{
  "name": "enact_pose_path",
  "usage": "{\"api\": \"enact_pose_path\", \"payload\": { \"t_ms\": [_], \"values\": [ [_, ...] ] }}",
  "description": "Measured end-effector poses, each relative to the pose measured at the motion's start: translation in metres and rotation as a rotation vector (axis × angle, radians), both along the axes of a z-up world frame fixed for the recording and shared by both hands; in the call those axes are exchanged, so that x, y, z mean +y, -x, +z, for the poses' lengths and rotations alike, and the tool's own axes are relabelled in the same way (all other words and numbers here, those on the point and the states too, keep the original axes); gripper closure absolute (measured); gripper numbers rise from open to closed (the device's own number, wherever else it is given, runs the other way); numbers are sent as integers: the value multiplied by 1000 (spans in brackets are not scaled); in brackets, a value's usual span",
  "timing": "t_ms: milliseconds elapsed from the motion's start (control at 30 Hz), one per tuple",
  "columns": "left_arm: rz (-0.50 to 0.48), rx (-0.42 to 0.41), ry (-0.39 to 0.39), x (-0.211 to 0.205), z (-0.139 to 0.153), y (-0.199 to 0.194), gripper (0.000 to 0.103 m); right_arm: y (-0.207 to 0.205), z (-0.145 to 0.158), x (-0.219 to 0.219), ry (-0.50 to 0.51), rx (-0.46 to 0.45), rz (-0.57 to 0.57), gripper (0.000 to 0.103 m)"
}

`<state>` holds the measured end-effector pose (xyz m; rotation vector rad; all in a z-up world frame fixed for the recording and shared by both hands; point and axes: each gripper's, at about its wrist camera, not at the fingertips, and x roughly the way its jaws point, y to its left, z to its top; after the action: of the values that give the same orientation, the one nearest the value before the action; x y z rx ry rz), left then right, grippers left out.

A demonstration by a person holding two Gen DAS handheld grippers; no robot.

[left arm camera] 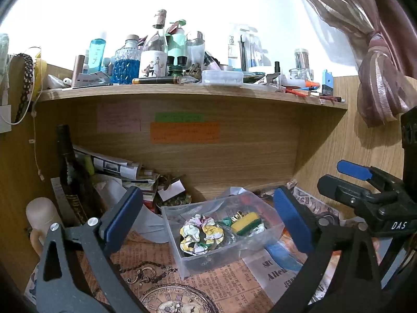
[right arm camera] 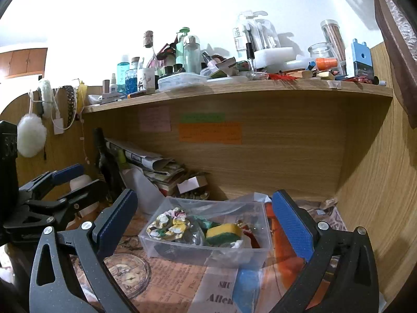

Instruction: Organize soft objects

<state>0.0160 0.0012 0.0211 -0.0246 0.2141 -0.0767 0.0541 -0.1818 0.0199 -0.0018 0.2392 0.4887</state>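
The clear plastic box (left arm camera: 224,232) sits on the printed paper mat (left arm camera: 161,268) under the shelf, dead centre ahead of both claws, likely so soft things can be dropped in from either side. Inside it, the floral scrunchie (left arm camera: 202,234) lies toward 9 o'clock and the yellow-and-green sponge (left arm camera: 246,223) toward 3 o'clock, just beside each other; smaller bits around them are too jumbled to name. A blue cloth (right arm camera: 246,284) lies on the mat at 6 o'clock from the box, outside it, so it probably remains to be gathered. The left gripper (left arm camera: 208,219) hangs spread wide and empty, framing the box. The right gripper (right arm camera: 204,221) is likewise wide apart, holding nothing. Stacked papers (right arm camera: 156,167) lean at 10 o'clock.
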Motion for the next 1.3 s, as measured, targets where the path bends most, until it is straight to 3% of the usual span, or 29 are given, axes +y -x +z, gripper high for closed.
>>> {"api": "enact_pose_path", "payload": {
  "t_ms": [1300],
  "values": [
    [10,-1,-2,0,-3,0,0,8,0,4,-2,-10,-3,0]
  ]
}}
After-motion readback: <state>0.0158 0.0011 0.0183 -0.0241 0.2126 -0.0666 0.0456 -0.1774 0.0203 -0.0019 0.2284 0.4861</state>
